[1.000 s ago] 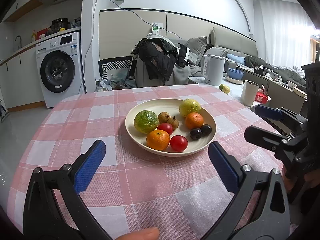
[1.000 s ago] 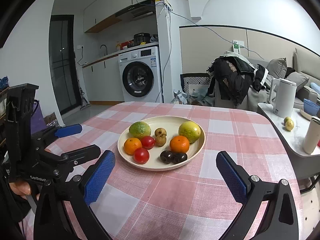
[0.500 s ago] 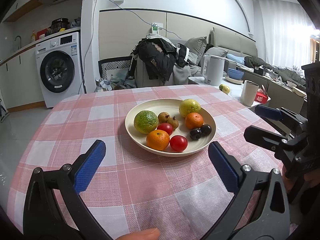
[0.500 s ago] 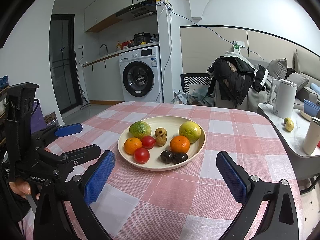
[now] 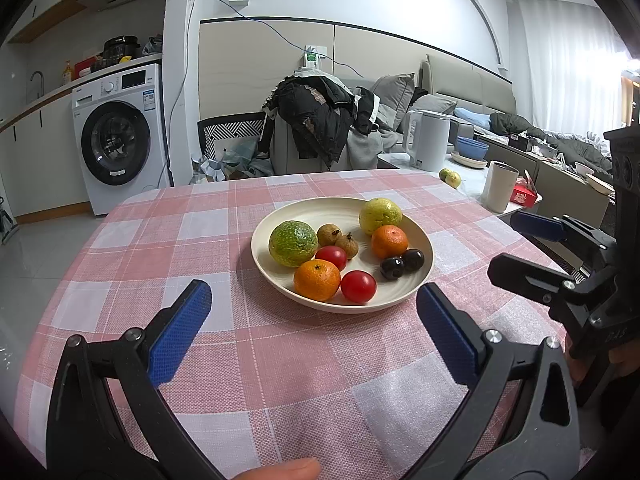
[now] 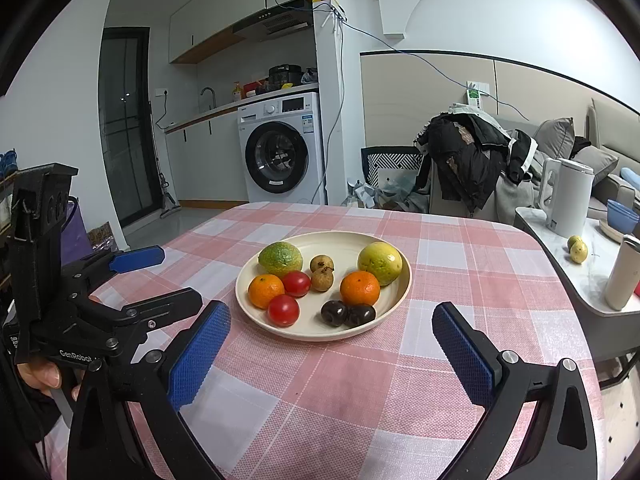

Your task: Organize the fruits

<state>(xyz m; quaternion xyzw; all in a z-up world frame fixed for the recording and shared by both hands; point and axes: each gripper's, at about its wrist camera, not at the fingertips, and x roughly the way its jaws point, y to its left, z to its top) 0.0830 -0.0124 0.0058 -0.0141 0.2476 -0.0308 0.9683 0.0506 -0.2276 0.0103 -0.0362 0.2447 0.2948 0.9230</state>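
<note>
A cream plate [image 5: 320, 208] [image 6: 348, 242] sits mid-table on the pink checked cloth. It holds a green citrus [image 5: 293, 243], a yellow-green one [image 5: 380, 216], two oranges [image 5: 317, 280] [image 5: 389, 241], two red tomatoes [image 5: 358, 286], two brown longans [image 5: 329, 234] and two dark plums [image 5: 402, 264]. My left gripper [image 5: 316, 320] hangs open in front of the plate with nothing between its blue pads. My right gripper [image 6: 331, 334] is open too, just short of the plate's near rim. Each gripper shows at the edge of the other's view.
A side table [image 6: 560, 236] at the right carries a white kettle [image 6: 568, 196], a cup [image 6: 624, 272] and two small fruits [image 6: 578, 249]. A chair piled with clothes [image 5: 320, 120] stands behind the table. A washing machine [image 5: 116, 136] is at the back left.
</note>
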